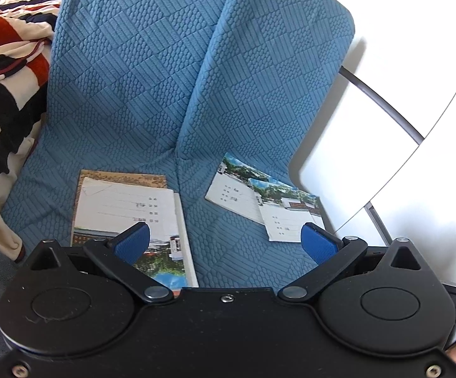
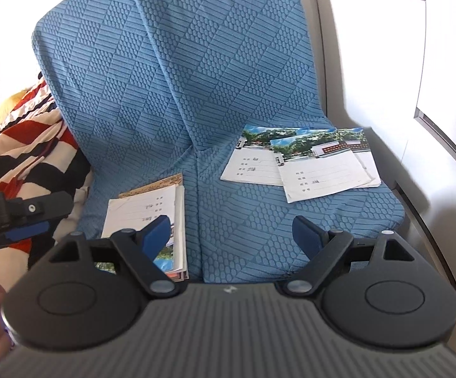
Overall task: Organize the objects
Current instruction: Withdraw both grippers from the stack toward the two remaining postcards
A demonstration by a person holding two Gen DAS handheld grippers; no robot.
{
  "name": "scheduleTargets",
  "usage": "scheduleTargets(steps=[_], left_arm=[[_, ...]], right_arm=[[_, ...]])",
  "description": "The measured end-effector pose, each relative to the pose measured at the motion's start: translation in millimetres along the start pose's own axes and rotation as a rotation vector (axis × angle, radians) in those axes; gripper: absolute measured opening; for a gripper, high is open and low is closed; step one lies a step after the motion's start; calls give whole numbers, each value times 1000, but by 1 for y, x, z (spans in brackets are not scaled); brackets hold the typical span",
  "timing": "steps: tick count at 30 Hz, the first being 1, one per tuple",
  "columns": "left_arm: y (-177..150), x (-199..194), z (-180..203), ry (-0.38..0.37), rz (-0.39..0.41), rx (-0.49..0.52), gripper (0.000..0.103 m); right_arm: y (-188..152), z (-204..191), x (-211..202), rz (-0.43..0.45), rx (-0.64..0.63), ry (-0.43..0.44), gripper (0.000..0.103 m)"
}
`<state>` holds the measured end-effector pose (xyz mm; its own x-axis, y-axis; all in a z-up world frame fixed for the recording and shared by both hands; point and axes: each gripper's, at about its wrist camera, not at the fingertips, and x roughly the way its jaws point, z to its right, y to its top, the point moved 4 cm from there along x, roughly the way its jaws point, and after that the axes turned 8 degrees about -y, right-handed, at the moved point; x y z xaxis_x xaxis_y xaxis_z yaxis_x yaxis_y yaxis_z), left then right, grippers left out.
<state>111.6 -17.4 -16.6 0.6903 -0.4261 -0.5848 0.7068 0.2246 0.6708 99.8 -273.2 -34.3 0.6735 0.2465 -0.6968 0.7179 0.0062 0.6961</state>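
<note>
While both of my tongs hang over the blue quilted seat cover [image 1: 152,100], neither holds anything. My left gripper [image 1: 226,241] stands with its blue pads spread wide and only fabric between them; my right gripper [image 2: 231,233] is likewise wide apart and empty.

Just ahead of my left tongs, toward their left pad, lies a stack of exercise books [image 1: 127,217], squared up, with a brown-covered one at the bottom. Ahead and toward the right pad lie loose exercise books [image 1: 259,198], fanned and overlapping, cover photographs showing. From my right tongs the same loose books [image 2: 306,163] sit well ahead and to the right, three overlapping sheets visible, apart from the stack [image 2: 152,208] by a raised fold in the cover running up the seat back.

Left of both tongs, a striped blanket [image 1: 4,72] in red, black and cream crowds the seat edge. A white panel [image 1: 369,145] borders the right side, close against the loose books.
</note>
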Motion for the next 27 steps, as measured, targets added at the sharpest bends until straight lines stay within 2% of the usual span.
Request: scheduleTargets(steps=[22, 27], left_arm=[[-9, 30, 53, -58, -45, 50, 102], [-7, 35, 61, -55, -33, 43, 102]], right_arm=[[-1, 54, -4, 22, 75, -62, 86], [0, 70, -5, 33, 103, -84, 86]])
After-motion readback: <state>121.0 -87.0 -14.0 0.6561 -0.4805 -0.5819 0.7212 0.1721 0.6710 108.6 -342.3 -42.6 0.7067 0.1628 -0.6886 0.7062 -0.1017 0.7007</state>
